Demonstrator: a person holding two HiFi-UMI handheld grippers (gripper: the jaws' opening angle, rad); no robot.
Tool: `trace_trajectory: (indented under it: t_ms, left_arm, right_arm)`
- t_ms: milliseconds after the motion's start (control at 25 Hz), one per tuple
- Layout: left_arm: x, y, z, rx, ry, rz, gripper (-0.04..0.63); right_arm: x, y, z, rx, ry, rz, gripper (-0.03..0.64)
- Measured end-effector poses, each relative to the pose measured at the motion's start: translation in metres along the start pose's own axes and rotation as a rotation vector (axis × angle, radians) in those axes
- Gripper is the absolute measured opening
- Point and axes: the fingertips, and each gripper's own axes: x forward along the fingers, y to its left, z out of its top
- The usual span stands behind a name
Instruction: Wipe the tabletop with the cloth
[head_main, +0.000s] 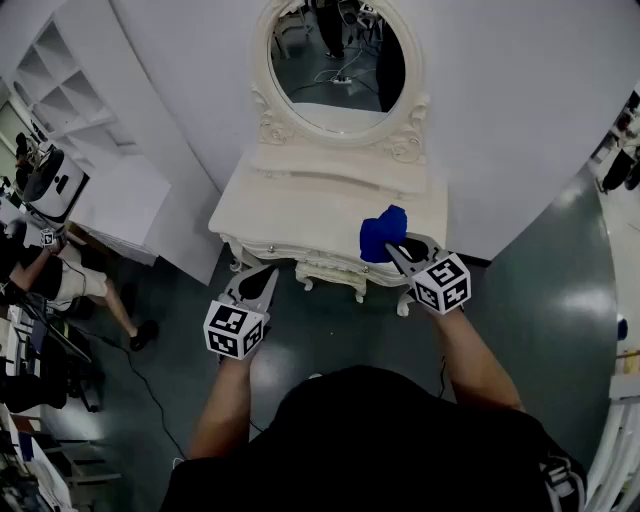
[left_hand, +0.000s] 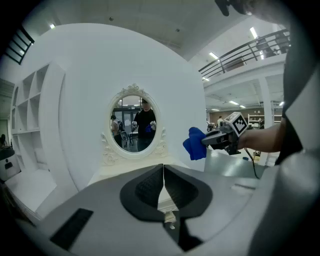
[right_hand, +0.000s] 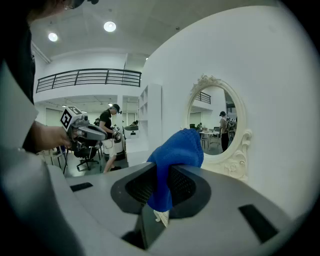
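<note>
Blue fleecy cloth was pinched between the jaws of the right claw, with a bunched fold standing up past the tips and a short tail hanging below them. In the head view the cloth showed at the front of the right claw, over the right front part of the cream-white dressing-table tabletop. The left claw carried nothing: its two dark pads were pressed together with only a hairline seam between them. It was held over the dark grey floor, just short of the tabletop's front left edge (marker cube toward the person).

Judging by the gripper views, the cloth was in the air rather than down on the surface. The left claw's camera saw the cloth hanging level with the mirror's lower frame, though how far above the tabletop could not be told. So the pick-up looked done and the wiping itself not yet begun. The whole tabletop appeared left to cover, and nothing showed on it to work around. The next move would likely be to lower the cloth flat onto the surface.

Behind the tabletop rose an oval mirror in a carved white frame, set against a curved white wall, with open white shelving off to the left.
</note>
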Motion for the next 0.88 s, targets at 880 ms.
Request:
trace_trajectory:
  t_ms: [880]
  left_arm:
    - [0.04,0.044,0.006,0.005,-0.016,0.005,0.014]
  right_arm:
    - [0.05,-0.035,-0.002,0.048,-0.009,-0.02,0.054]
